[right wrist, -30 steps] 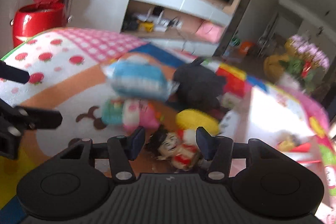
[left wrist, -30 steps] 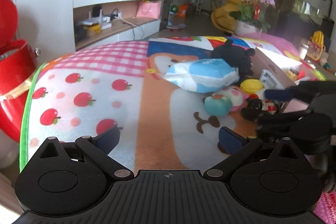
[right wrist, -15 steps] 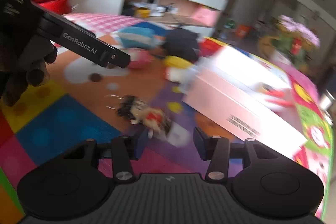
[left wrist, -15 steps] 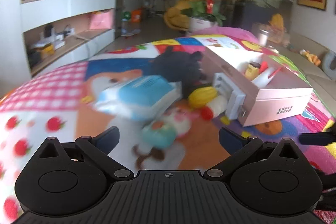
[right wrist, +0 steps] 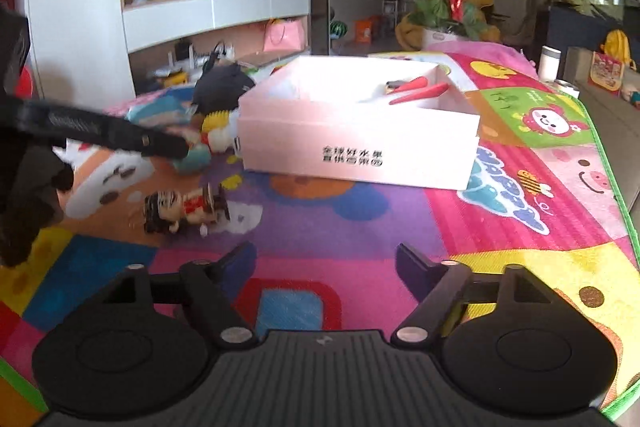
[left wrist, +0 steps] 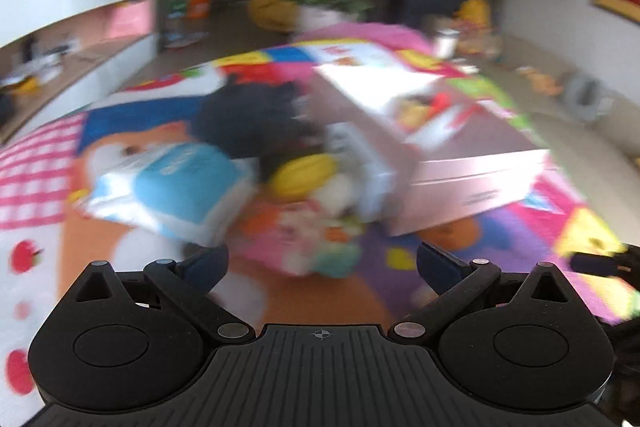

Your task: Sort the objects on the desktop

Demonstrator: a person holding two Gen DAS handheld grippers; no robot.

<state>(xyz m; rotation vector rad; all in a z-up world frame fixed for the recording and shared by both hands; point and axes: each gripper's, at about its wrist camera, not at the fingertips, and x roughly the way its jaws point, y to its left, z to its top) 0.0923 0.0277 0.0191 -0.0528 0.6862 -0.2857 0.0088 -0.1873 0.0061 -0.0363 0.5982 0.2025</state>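
1. Our right gripper [right wrist: 326, 263] is opening, with nothing between its jaws, over the soft, bright play mat [right wrist: 520, 227].
2. Our left gripper [left wrist: 322, 261] is wide open and empty too.
3. The little hard doll [right wrist: 186, 207] lies flat at ten o'clock from our right gripper, just short of the pink box [right wrist: 360, 147].
4. The box at twelve o'clock is square and smooth.
5. The soft toy pile [left wrist: 304, 211] lies at twelve o'clock from our left gripper.
6. We might bump grippers, because the two are close.

A colourful play mat [right wrist: 520, 163] carries a pink box [right wrist: 360, 151], a doll [right wrist: 184, 207] (lying flat) and toys.
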